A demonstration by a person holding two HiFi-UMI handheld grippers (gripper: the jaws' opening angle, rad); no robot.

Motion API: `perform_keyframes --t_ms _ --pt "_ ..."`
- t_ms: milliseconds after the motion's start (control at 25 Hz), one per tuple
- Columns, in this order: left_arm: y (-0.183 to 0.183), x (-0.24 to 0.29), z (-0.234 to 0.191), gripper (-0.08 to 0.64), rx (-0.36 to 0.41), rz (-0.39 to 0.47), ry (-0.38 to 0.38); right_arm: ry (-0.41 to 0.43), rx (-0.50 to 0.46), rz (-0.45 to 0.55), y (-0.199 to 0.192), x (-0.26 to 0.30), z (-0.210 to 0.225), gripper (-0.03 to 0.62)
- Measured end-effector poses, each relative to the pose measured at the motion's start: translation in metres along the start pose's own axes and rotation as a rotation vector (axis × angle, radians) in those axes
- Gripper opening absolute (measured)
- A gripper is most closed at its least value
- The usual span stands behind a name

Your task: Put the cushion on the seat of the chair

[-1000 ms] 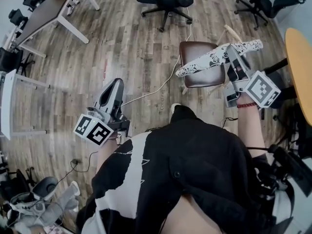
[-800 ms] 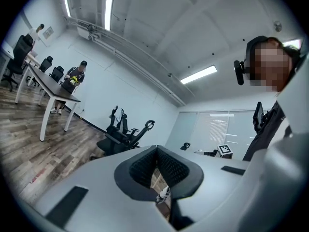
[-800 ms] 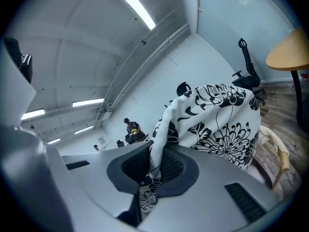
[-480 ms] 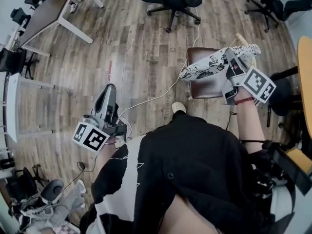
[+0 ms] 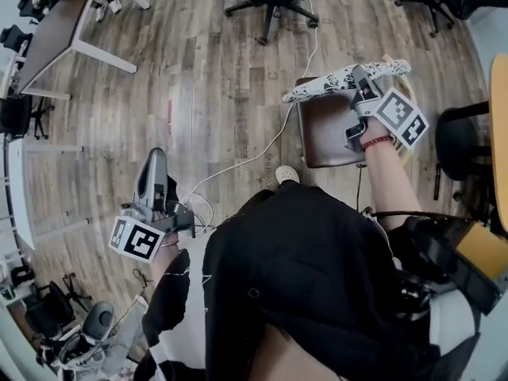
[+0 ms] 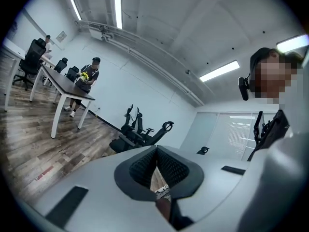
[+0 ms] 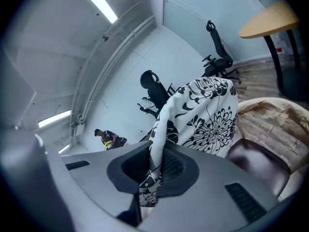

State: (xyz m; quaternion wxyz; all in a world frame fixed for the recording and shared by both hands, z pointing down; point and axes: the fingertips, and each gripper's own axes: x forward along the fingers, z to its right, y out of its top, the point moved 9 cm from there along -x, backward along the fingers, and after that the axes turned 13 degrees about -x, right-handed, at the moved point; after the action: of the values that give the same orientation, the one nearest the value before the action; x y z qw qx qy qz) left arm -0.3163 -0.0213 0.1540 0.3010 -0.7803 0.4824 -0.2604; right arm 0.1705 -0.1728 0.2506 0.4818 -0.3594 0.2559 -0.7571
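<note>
Right gripper (image 7: 155,161) jaws are clamped tight on one edge of the black-and-white floral cushion (image 5: 329,81). It's stretched out over the far edge of the brown chair seat (image 5: 321,133), can't tell if it's touching. Left gripper (image 5: 152,163) jaws are pinched together on nothing, low over the wooden floor (image 5: 214,86), well apart from the chair.

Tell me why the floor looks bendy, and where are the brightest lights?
Head view: the wide lens bends the floor planks near the edges. Left gripper view: ceiling light strips glare white, corners go black. Right gripper view: a light strip glares too; the cushion looks sharp.
</note>
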Motion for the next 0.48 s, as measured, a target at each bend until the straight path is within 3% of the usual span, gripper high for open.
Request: perform_keyframes --t_ms 160,480 --pt "0.008 0.018 -0.007 0.014 -0.023 0.023 0.028 -0.062 0.075 0.009 -0.009 0.036 0.021 0.029" --pt "0.019 0.044 -0.019 0.012 -0.023 0.044 0.073 -0.199 0.069 0.041 -0.022 0.09 0.053 0.029"
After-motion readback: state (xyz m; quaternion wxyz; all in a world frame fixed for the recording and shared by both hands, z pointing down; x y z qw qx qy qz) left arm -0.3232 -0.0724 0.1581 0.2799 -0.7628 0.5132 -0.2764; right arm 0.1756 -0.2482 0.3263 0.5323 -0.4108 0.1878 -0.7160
